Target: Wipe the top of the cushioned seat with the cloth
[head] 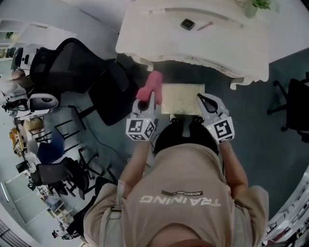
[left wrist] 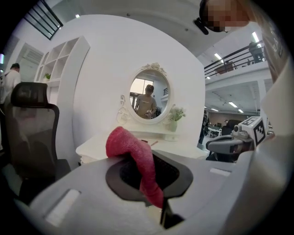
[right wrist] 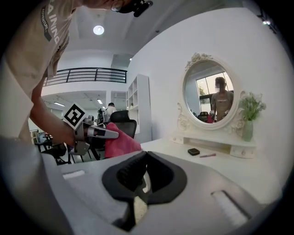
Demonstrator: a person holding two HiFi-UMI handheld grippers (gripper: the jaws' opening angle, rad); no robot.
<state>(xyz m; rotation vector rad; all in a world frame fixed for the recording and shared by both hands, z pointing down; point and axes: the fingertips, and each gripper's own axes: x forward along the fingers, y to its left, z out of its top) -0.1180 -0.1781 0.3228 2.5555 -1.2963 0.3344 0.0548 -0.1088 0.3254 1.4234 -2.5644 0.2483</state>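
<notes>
Head view: pink cloth (head: 148, 87) held left of the cushioned seat (head: 182, 99).
The left gripper (head: 151, 99) pinches its end; likely light and limp, so bunch it to wipe. The right gripper (head: 203, 100) is closed, empty.

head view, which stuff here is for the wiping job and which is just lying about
For the job: pink cloth, clamped in the left gripper; cushioned seat; right gripper, shut and empty.

Lying about: small black object, pink stick and potted plant on the white dressing table; black office chair.
</notes>
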